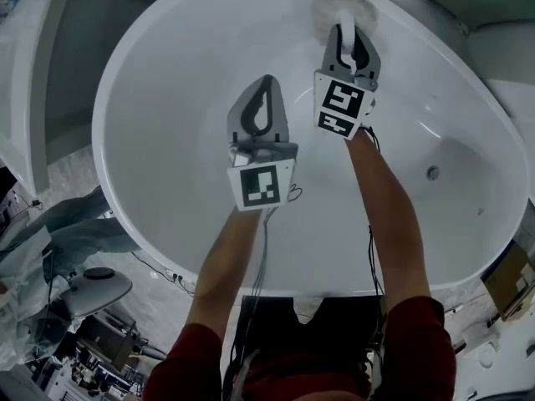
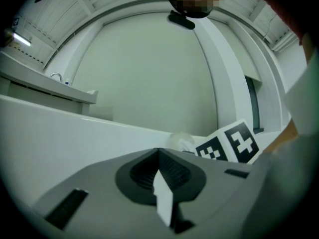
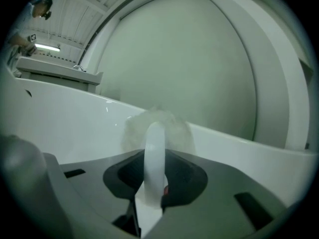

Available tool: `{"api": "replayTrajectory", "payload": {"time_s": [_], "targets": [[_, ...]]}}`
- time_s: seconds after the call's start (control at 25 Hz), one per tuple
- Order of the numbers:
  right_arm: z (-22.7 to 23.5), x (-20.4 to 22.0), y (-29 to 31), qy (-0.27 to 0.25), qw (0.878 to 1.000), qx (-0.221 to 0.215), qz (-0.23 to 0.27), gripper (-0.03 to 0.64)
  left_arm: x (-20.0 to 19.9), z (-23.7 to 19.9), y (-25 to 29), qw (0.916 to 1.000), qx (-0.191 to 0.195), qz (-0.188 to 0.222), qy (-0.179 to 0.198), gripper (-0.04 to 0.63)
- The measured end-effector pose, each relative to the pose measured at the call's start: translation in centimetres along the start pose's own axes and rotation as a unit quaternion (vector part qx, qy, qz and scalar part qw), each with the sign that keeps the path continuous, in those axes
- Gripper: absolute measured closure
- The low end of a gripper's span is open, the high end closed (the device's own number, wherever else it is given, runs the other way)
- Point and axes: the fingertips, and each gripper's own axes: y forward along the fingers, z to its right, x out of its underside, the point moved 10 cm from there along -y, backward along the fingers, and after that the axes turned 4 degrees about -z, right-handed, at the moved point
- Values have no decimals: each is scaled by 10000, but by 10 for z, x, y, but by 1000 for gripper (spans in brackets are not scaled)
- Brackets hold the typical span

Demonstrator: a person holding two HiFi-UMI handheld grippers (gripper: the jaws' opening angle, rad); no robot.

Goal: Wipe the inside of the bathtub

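The bathtub (image 1: 167, 124) looks to me like smooth, glossy white, enamel or acrylic, catching soft highlights. Its small drain (image 1: 432, 173) looks like dull metal. The duster (image 1: 334, 2) clamped in my right tongs (image 1: 344, 30) has a fluffy, fibrous white head on a smooth white plastic handle (image 3: 154, 148). The right tongs and left tongs (image 1: 266, 86) are matt grey plastic with dark ribbed pads (image 2: 174, 171). My sleeves (image 1: 422, 341) are dark red cloth.

Dark red sleeves (image 1: 422, 341), grey left tool (image 1: 266, 80) and right tool (image 1: 344, 28)

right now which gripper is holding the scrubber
The right gripper, shut on the fluffy white scrubber at the bathtub wall; the left gripper is shut, empty.
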Motion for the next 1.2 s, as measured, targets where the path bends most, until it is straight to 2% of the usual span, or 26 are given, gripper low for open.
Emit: {"api": "replayTrajectory", "payload": {"time_s": [0.16,0.64,0.88,1.08,1.2], "targets": [[28,5,-14,-148,9999,-83,-10,522,-2,37,-3,10000,59,10,47,580],[108,40,-53,-133,9994,280,-120,522,1,116,0,9987,492,19,163,580],[185,64,-88,-72,9982,557,-212,522,-1,194,2,9964,808,28,249,580],[263,91,-134,-47,9968,737,-293,522,-3,281,-7,9936,1080,49,326,580],[285,99,-130,-25,9956,867,-341,522,-2,301,11,9914,1266,35,337,580]]}}
